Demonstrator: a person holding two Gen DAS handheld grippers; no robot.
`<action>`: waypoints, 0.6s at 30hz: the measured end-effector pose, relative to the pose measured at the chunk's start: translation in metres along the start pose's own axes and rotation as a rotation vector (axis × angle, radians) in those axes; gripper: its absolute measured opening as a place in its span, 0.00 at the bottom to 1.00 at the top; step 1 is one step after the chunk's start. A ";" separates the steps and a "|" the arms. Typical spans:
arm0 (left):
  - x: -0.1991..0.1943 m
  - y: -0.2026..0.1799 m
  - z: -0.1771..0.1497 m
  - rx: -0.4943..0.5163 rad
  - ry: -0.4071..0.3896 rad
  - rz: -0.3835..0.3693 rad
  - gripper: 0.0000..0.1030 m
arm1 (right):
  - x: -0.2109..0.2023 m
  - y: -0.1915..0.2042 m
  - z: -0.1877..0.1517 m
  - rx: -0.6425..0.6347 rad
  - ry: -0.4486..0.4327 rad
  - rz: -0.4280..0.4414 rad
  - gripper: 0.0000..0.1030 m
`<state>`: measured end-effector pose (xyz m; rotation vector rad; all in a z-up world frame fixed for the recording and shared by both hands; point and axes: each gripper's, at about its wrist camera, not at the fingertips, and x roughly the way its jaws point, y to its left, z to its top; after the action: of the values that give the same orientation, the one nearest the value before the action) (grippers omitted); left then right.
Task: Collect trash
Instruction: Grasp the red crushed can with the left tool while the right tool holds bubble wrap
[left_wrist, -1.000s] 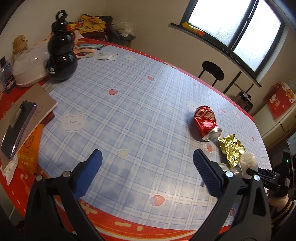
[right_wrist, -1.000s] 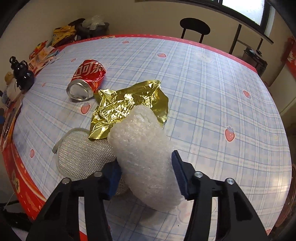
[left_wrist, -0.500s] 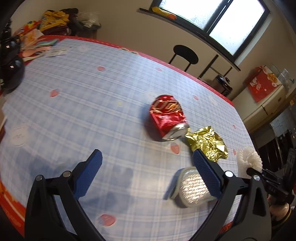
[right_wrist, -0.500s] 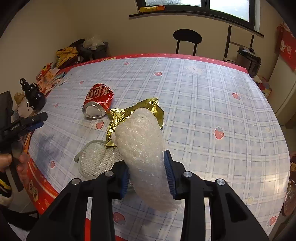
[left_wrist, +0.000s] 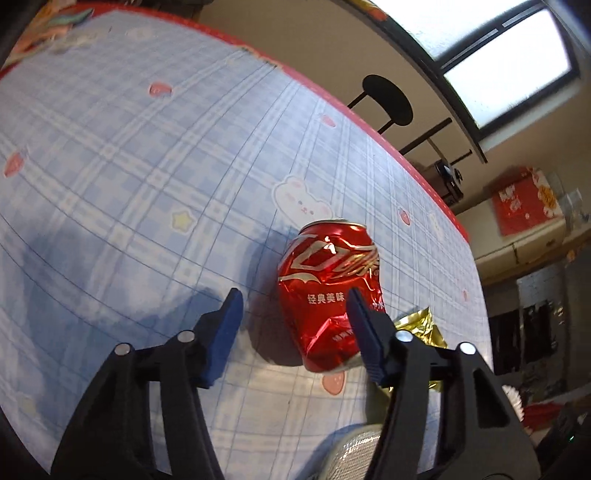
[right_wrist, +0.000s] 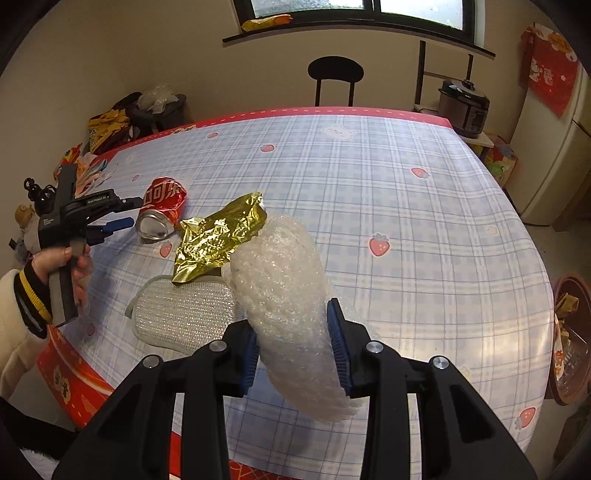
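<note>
A crushed red soda can (left_wrist: 330, 291) lies on its side on the blue checked tablecloth; it also shows in the right wrist view (right_wrist: 162, 208). My left gripper (left_wrist: 293, 308) is open, its jaws either side of the can's near end, not closed on it. The left gripper also shows in the right wrist view (right_wrist: 123, 214). My right gripper (right_wrist: 293, 341) is shut on a roll of bubble wrap (right_wrist: 286, 295) and holds it above the table. A crumpled gold foil wrapper (right_wrist: 218, 232) lies beside the can, its edge over a silver mesh scrubbing pad (right_wrist: 184, 314).
A brown bin (right_wrist: 569, 339) with scraps stands on the floor at the table's right edge. A black chair (right_wrist: 335, 75) and a rice cooker (right_wrist: 463, 107) stand beyond the far edge. Bags and clutter (right_wrist: 110, 125) sit at the far left corner.
My left gripper has moved forward and down to the red can, and its jaws now flank it. My right gripper has lifted the bubble wrap a little higher.
</note>
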<state>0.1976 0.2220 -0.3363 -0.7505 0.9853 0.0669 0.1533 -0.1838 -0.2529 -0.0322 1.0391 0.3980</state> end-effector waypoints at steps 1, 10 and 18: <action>0.003 0.001 0.000 -0.014 0.004 -0.013 0.55 | 0.000 -0.002 -0.001 0.003 0.003 -0.005 0.33; 0.029 0.006 -0.003 -0.130 0.028 -0.110 0.48 | -0.002 -0.009 -0.002 0.007 0.013 -0.029 0.33; 0.020 -0.007 -0.011 -0.087 0.018 -0.110 0.15 | -0.007 -0.009 -0.001 0.005 0.002 -0.020 0.33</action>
<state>0.2037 0.2052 -0.3516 -0.8855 0.9611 0.0073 0.1524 -0.1941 -0.2488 -0.0380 1.0410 0.3772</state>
